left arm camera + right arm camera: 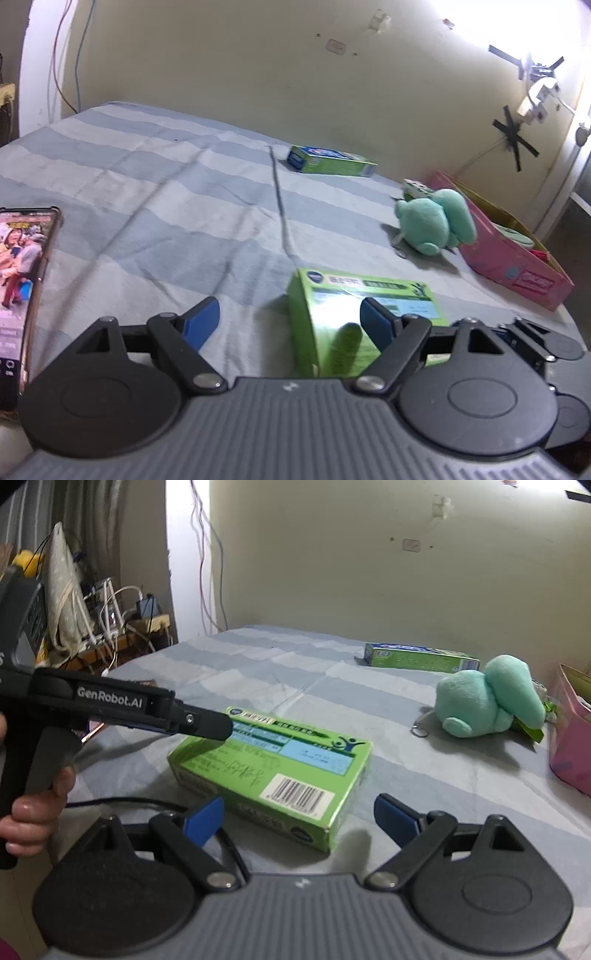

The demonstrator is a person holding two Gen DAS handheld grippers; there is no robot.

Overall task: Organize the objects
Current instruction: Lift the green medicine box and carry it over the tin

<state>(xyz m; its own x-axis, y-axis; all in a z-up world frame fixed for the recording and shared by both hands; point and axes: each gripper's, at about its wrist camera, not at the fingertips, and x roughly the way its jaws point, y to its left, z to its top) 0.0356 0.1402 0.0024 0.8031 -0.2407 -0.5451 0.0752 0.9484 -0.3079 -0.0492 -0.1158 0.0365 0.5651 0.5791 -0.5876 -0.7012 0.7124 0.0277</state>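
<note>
Landmark: the flat green cardboard box (pixel 271 771), lying on its broad face on the grey-striped bed sheet (pixel 147 206).

Left of the box, a smartphone with a lit screen (pixel 22 288) rests on the sheet. The left gripper (pixel 291 321) hangs low over the sheet with its blue-padded jaws wide apart and holding nothing. In the left wrist view the box stands ahead of the right-hand jaw, not centred in the gap; one near corner enters the opening.

The right gripper (pixel 299 818) faces the barcode end of the box, jaws likewise wide apart and empty. The box's near corner lies between them, close to the pads; contact cannot be confirmed.

Beyond the box, near the wall, lies a long green-and-blue carton (pixel 330 161). Right of the box sits a teal plush toy with a metal key ring (pixel 487 698); further right is an open pink cardboard box (pixel 513 254) at the bed's edge.

Handling judgement: the green box is probably light and moderately stiff, with smooth printed faces that may slip. Grip across the two long side walls, near mid-length, with moderate force to avoid crushing. The soft mattress may yield under downward pressure.
</note>
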